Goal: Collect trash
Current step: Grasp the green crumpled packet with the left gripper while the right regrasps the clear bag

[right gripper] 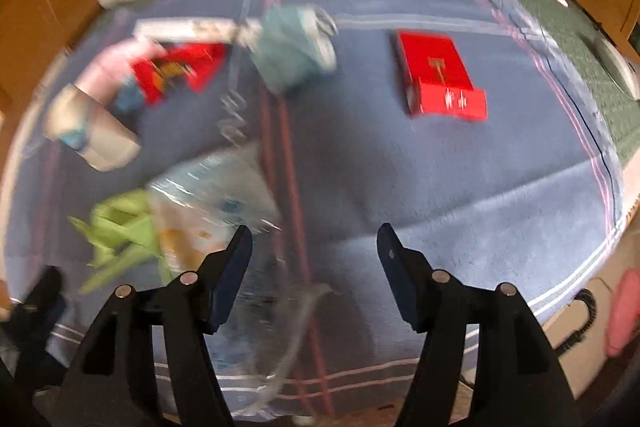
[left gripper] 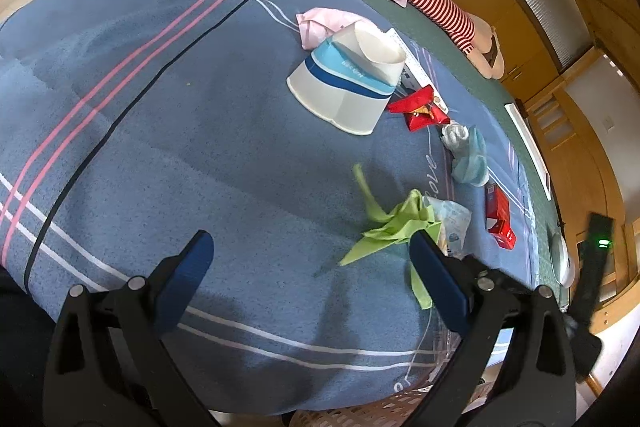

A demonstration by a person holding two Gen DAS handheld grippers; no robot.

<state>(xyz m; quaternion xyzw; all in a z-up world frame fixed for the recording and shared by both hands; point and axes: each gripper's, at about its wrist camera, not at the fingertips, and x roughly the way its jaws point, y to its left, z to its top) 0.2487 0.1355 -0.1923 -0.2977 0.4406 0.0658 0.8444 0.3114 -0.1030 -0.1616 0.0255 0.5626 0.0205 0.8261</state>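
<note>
Ahead of the left gripper (left gripper: 312,259) on the blue blanket (left gripper: 160,147): crumpled green paper (left gripper: 384,227) just beside its right finger, a clear plastic wrapper (left gripper: 454,223) touching it, farther off a tipped paper cup (left gripper: 348,83), red snack wrapper (left gripper: 420,107), crumpled blue mask (left gripper: 470,159) and flat red box (left gripper: 500,215).

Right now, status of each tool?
Left tool: open, nothing held.
Right tool: open, nothing between its fingers.

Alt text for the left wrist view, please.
The open left gripper hovers over a blue striped blanket strewn with trash: crumpled green paper nearest, a white-and-blue paper tub, a red wrapper and a red box beyond.
</note>
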